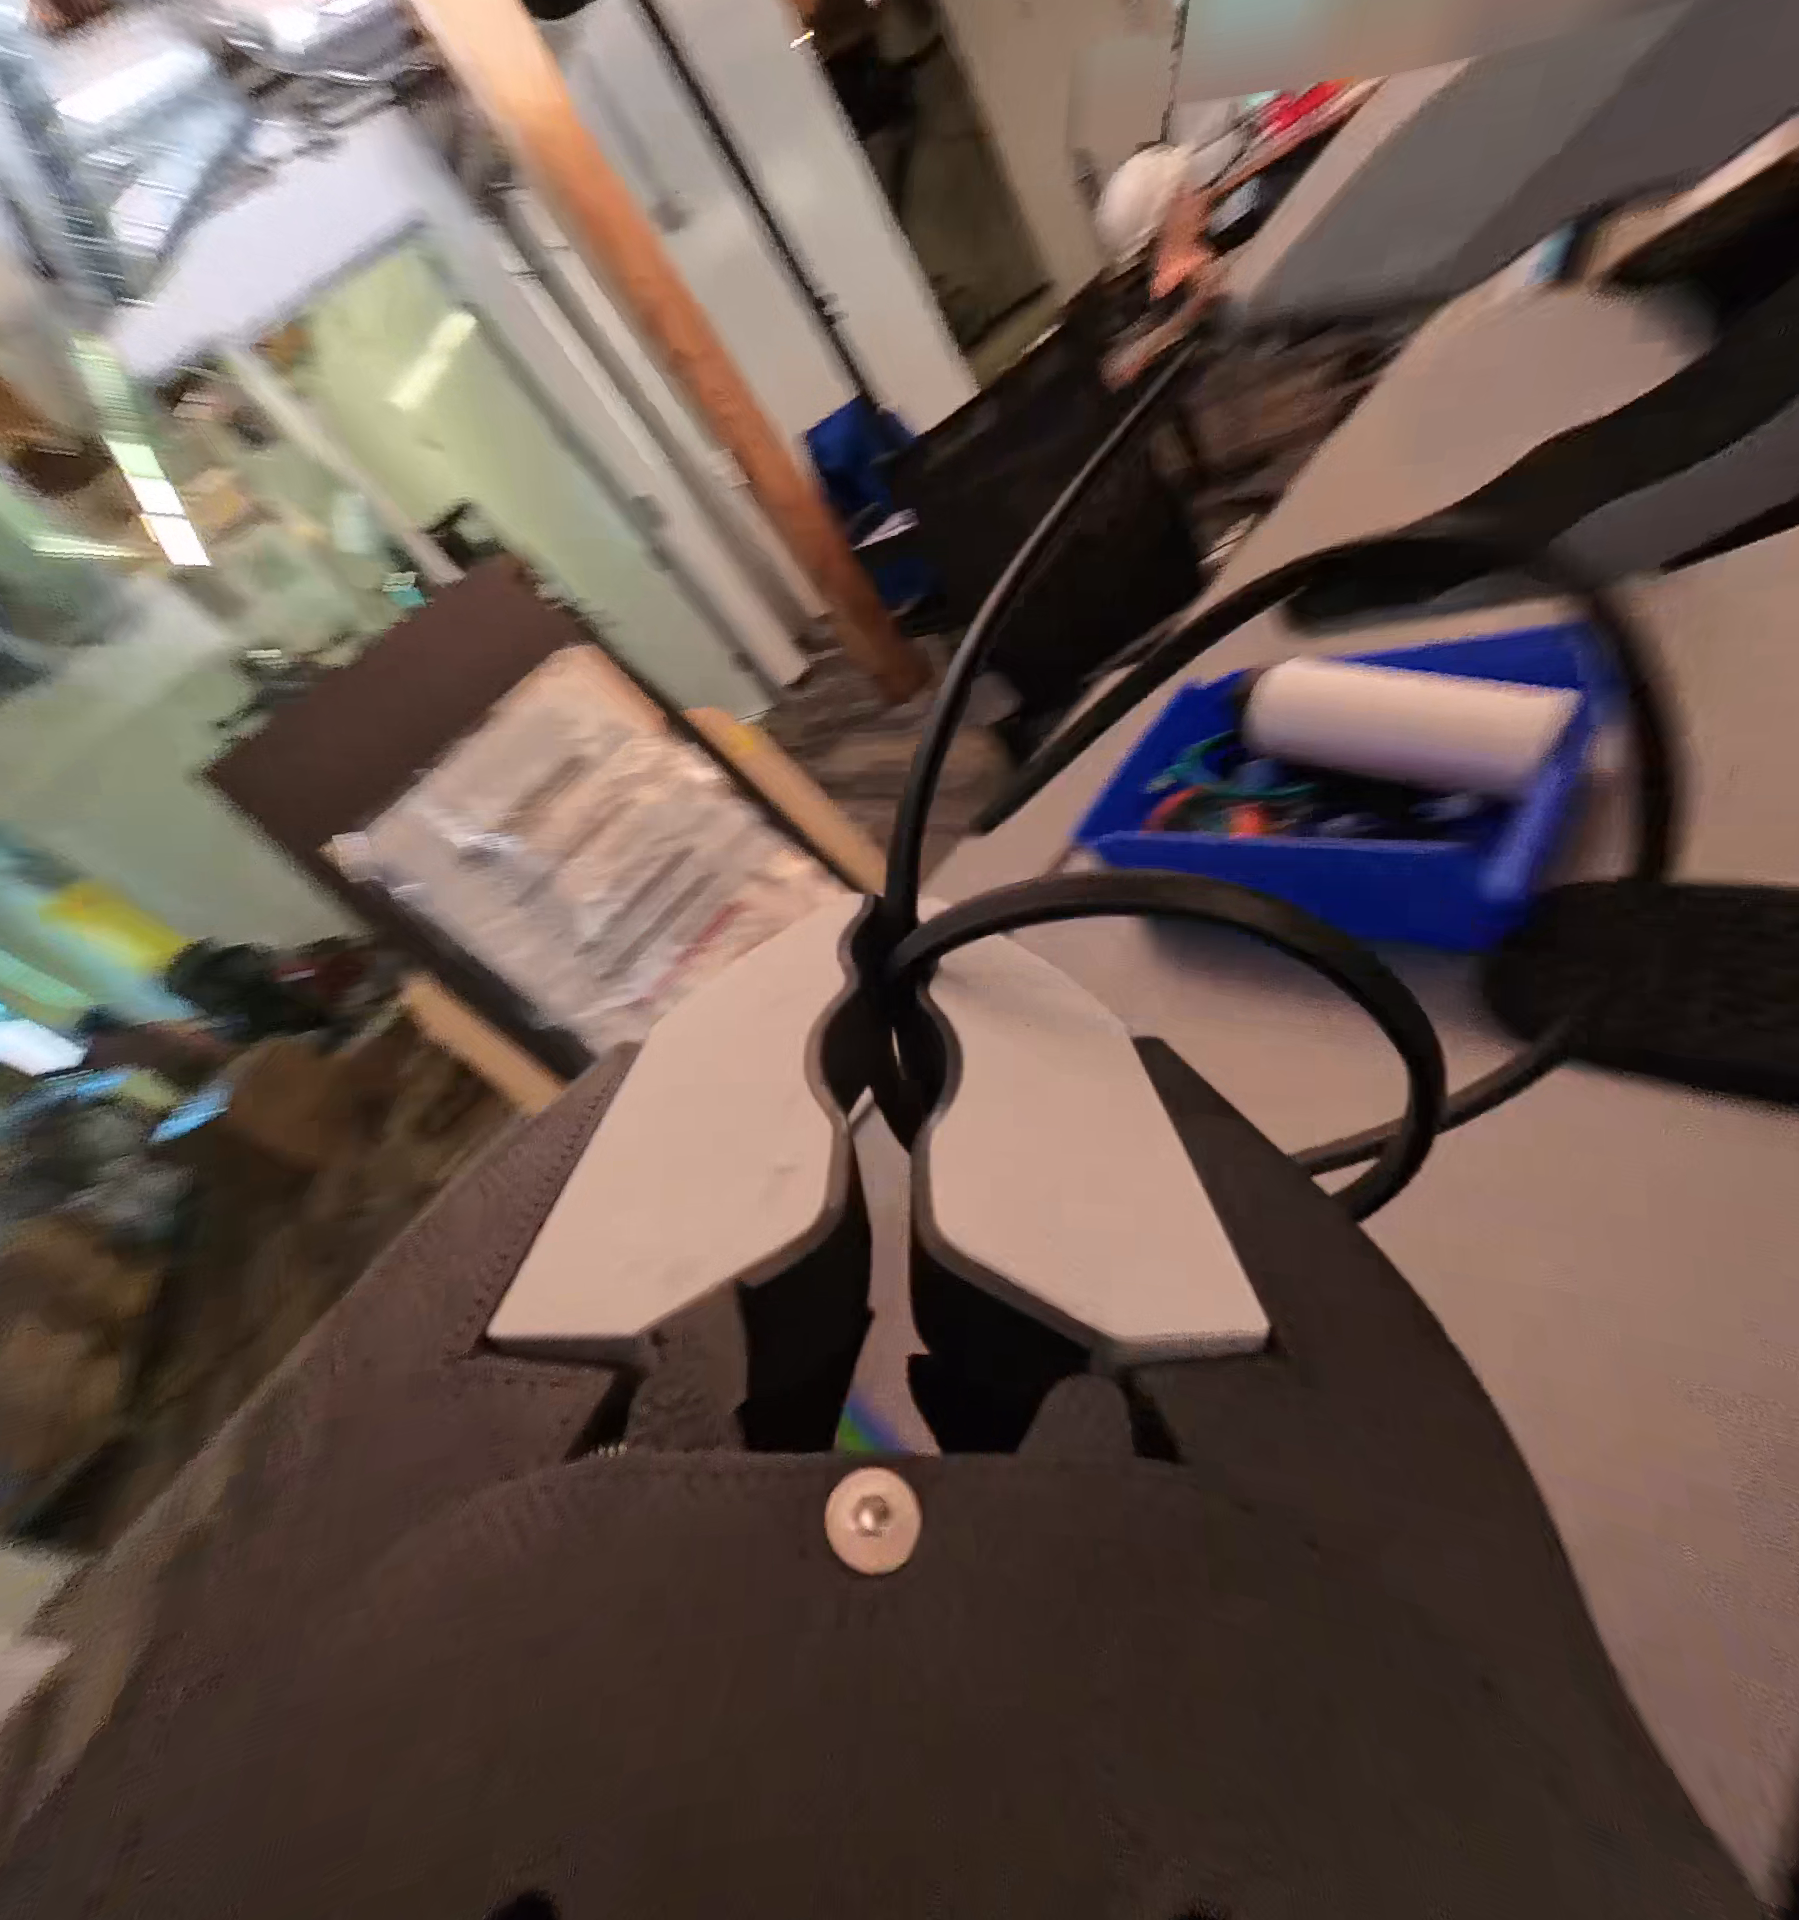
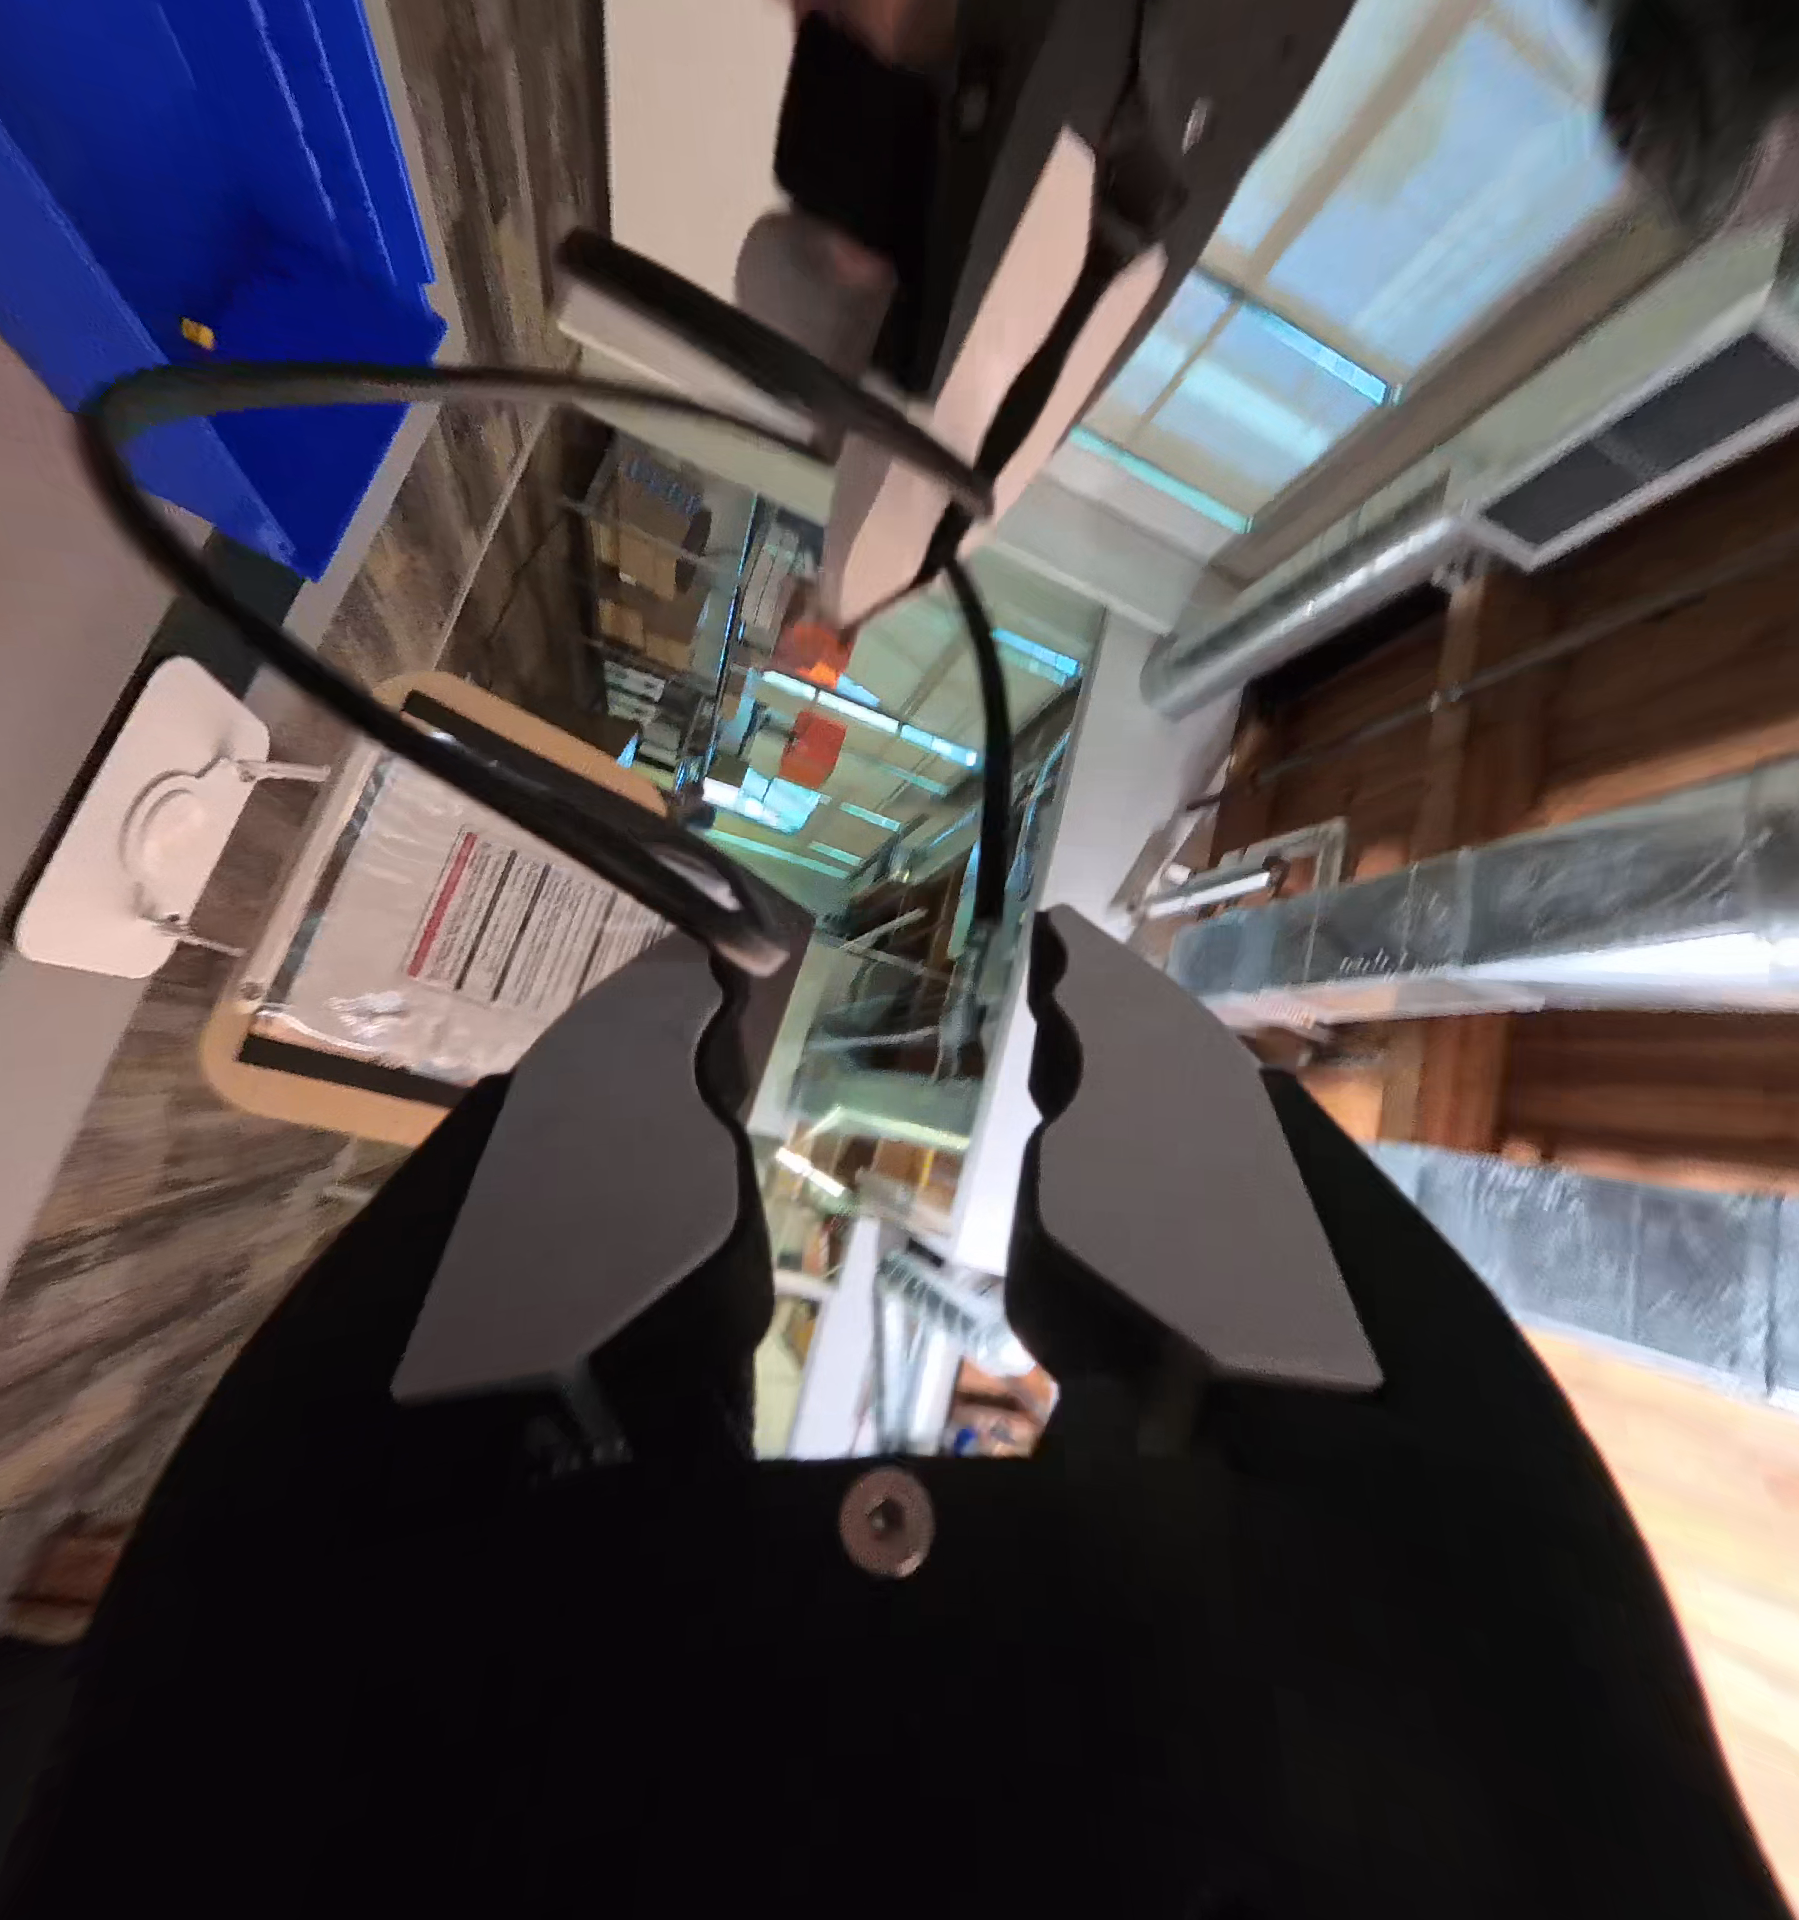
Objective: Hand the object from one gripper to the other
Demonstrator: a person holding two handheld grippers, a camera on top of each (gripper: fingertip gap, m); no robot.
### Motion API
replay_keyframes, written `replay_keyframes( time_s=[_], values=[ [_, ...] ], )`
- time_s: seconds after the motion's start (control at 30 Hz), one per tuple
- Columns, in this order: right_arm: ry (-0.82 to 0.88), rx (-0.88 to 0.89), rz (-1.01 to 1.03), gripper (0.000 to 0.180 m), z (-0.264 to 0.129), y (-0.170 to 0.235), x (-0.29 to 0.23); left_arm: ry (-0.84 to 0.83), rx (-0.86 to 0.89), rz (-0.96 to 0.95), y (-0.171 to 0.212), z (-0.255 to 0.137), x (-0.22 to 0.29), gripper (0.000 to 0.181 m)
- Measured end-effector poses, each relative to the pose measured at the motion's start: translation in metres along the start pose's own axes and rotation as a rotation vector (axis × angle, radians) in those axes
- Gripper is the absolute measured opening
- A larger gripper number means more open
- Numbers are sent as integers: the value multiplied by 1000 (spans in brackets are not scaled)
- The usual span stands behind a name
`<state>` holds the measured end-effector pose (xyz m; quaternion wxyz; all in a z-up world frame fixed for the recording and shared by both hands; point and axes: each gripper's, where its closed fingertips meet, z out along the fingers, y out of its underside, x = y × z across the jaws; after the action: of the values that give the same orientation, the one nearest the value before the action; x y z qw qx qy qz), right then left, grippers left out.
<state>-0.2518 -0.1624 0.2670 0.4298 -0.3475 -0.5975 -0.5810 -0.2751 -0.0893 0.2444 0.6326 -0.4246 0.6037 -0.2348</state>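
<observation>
The left gripper (image 1: pixel 890 966) was closed hard on a black cable (image 1: pixel 1165 894), pinching it right at the fingertips; from the pinch one strand arched up and away while a loop curled off to the fingers' right, above the grey table (image 1: pixel 1601 1403). A blue bin (image 1: pixel 1321 873) sat well beyond the tips. The right gripper (image 2: pixel 879 935) stood wide apart and held nothing. A free end of the cable hung just ahead of the gap between its fingers, nearer the right one, and another loop crossed the tip of its left finger; whether it touched I couldn't tell.

To my eye the handover was at the approach. Next, the right gripper would need to advance until a strand lay between its fingers, then close, before the left let go.
</observation>
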Motion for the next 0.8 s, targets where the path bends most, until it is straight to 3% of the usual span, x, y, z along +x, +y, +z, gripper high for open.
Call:
replay_keyframes(
  time_s=[0.2,0.33,0.47,0.67,0.8],
  values=[
    [-102,-158,313,49,-19,21,-63,-309,-178,205,23,-23,-76,0],
    [-192,-175,358,46,-31,3,-128,-349,-271,232,37,-36,-100,1],
    [-273,-160,351,43,-29,-21,-169,-387,-310,278,26,-48,-116,1],
    [-269,-97,378,43,-10,-51,-158,-425,-296,342,-8,-61,-121,0],
    [-247,-67,574,45,6,-73,-130,-450,-293,365,-20,-63,-125,0]
  ],
)
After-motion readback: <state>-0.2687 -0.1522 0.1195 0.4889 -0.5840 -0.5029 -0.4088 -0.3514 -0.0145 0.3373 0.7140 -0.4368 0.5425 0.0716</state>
